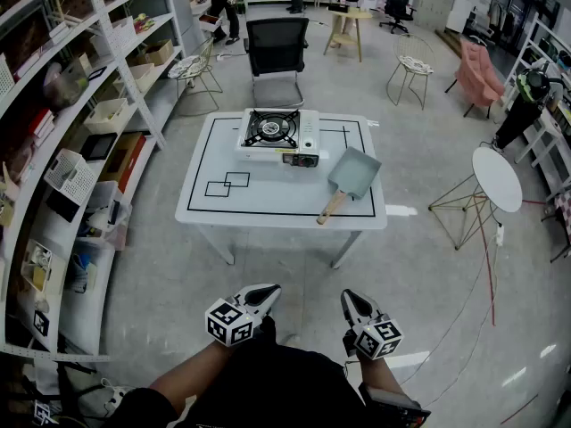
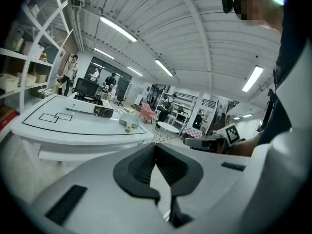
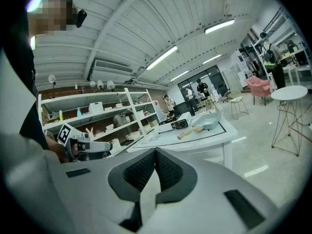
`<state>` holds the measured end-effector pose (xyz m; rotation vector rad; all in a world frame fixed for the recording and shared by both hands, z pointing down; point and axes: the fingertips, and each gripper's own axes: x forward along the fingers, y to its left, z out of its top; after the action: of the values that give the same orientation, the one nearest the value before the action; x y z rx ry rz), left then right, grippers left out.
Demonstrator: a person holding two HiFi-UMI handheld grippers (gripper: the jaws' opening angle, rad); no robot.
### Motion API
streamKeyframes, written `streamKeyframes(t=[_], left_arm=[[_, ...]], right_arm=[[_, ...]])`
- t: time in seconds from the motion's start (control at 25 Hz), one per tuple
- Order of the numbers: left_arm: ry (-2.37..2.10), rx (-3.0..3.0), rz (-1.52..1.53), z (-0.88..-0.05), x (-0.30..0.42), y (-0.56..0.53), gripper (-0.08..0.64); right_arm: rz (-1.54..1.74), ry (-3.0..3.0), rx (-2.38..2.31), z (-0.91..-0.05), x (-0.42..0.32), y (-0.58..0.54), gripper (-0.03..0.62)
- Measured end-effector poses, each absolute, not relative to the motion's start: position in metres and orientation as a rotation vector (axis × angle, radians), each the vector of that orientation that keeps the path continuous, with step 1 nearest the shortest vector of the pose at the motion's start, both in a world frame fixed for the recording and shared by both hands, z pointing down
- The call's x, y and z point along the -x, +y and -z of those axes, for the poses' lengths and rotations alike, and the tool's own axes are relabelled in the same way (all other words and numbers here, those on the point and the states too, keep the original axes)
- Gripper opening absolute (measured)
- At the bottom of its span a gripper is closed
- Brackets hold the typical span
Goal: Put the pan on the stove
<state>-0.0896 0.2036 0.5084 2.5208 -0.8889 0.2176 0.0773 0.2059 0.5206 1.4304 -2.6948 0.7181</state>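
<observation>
A rectangular grey-blue pan [image 1: 355, 173] with a wooden handle lies on the white table [image 1: 214, 205], at its right side, just right of the portable gas stove [image 1: 278, 135]. Both grippers hang low in front of the person's body, well short of the table. The left gripper [image 1: 265, 292] is shut with nothing in it, and so is the right gripper [image 1: 353, 300]. In the left gripper view the jaws [image 2: 156, 147] meet, with the pan [image 2: 127, 121] and stove [image 2: 92, 110] far off. The right gripper view shows closed jaws [image 3: 156, 152] and the pan [image 3: 209, 120] beyond.
Black tape outlines mark the table top. White shelving [image 1: 80, 141] full of boxes runs along the left. A black office chair [image 1: 277, 52] stands behind the table, and a small round white table [image 1: 496, 178] stands to the right. People stand far back.
</observation>
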Motion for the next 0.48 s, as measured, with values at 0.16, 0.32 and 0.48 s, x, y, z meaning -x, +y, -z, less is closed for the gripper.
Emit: streamKeyframes(t=[0.16,0.32,0.48], left_arm=[[-0.890,-2.522,-0.222,-0.5094,0.0896,0.2041,0.009],[-0.893,-2.524,-0.222,-0.5107,0.0916,0.2011,0.009],[-0.899,-2.524,-0.222,-0.5100,0.0950,0.1970,0.009]], right_arm=[[-0.709,-2.702,-1.425,-0.5190,-0.0760,0.2060,0.025],[-0.706,-2.704,-1.419,-0.5204,-0.0739,0.2041,0.025],[-0.694,-2.708,-1.422,-0.5182,-0.0721,0.1979,0.025]])
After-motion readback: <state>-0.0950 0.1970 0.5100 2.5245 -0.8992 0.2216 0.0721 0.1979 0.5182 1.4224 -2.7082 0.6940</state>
